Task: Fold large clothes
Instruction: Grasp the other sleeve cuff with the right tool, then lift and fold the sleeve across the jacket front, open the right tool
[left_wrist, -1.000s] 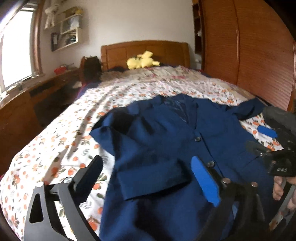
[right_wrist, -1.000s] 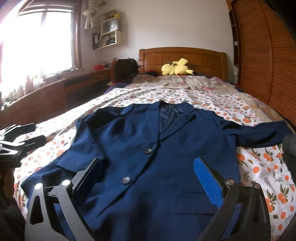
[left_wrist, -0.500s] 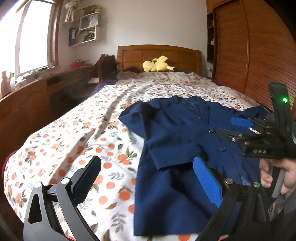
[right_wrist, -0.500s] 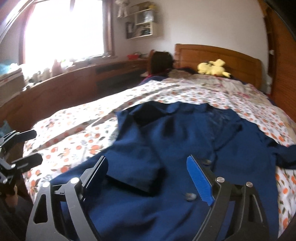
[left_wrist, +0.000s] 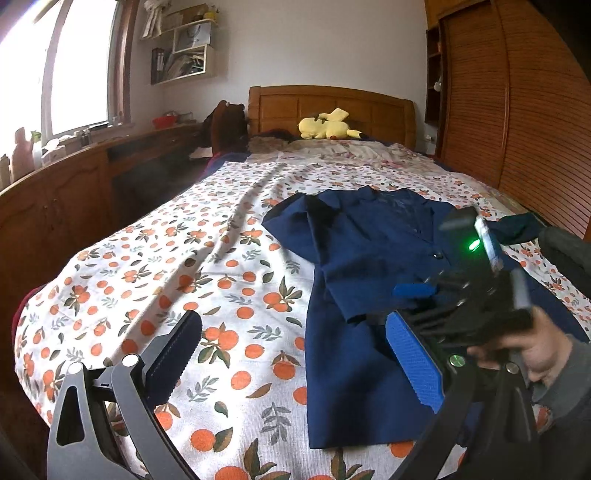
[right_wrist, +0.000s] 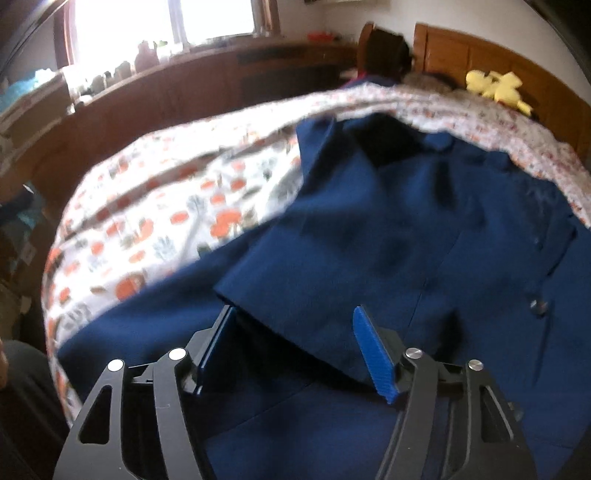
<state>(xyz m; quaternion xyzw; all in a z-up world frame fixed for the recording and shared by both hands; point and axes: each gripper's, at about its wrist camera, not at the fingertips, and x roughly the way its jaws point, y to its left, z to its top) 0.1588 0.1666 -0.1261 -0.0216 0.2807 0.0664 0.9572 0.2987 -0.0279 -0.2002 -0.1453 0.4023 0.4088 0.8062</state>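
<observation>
Left wrist view: released left gripper (left_wrist: 291, 354) over orange-print bedspread (left_wrist: 207, 258); wooden headboard (left_wrist: 328, 107) beyond.

Black claws with blue pads
Left claw (left_wrist: 291, 365) and right claw (right_wrist: 295, 347) have black slotted arms, silver screws, ribbed blue pads; grey sleeve (left_wrist: 565, 373).

wrist views, bedward, sharing jacket (left_wrist: 369, 258)

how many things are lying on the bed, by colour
navy blue: 1, the jacket
yellow: 1, the plush toy by the headboard
total: 2, both lying on the orange-print bedspread
</observation>
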